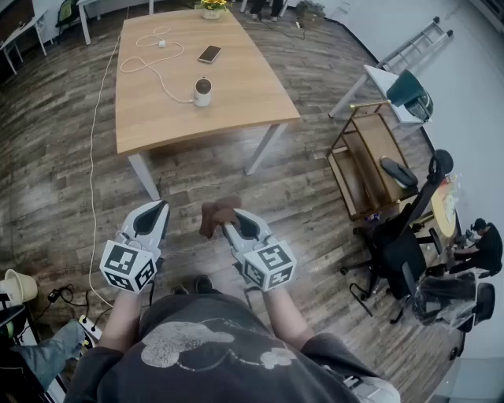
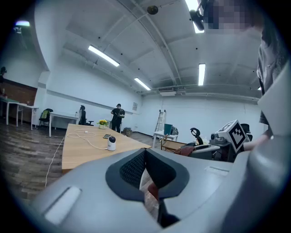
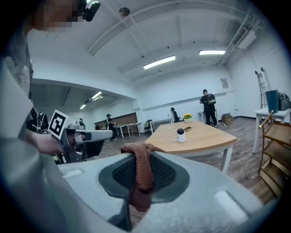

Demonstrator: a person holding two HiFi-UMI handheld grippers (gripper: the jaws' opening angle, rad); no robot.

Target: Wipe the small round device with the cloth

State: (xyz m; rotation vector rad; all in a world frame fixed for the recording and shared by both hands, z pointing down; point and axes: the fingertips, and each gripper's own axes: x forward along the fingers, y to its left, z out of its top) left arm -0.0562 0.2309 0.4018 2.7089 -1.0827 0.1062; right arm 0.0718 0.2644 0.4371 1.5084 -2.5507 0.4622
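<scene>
The small round white device (image 1: pixel 203 91) stands on the wooden table (image 1: pixel 244 102), well ahead of both grippers; it also shows far off in the left gripper view (image 2: pixel 111 143) and the right gripper view (image 3: pixel 181 135). My right gripper (image 1: pixel 228 223) is shut on a brown cloth (image 1: pixel 214 214), which drapes over its jaws (image 3: pixel 142 168). My left gripper (image 1: pixel 161 207) is held beside it over the floor, shut with nothing in it (image 2: pixel 145 151). Both grippers are held short of the table's near edge.
A phone (image 1: pixel 209 53), a white cable (image 1: pixel 153 67) and a flower pot (image 1: pixel 211 8) lie on the table. A wooden cart (image 1: pixel 366 161) and black office chairs (image 1: pixel 402 236) stand to the right. A cable runs along the floor (image 1: pixel 93 181) on the left. People stand at the far end (image 2: pixel 117 117).
</scene>
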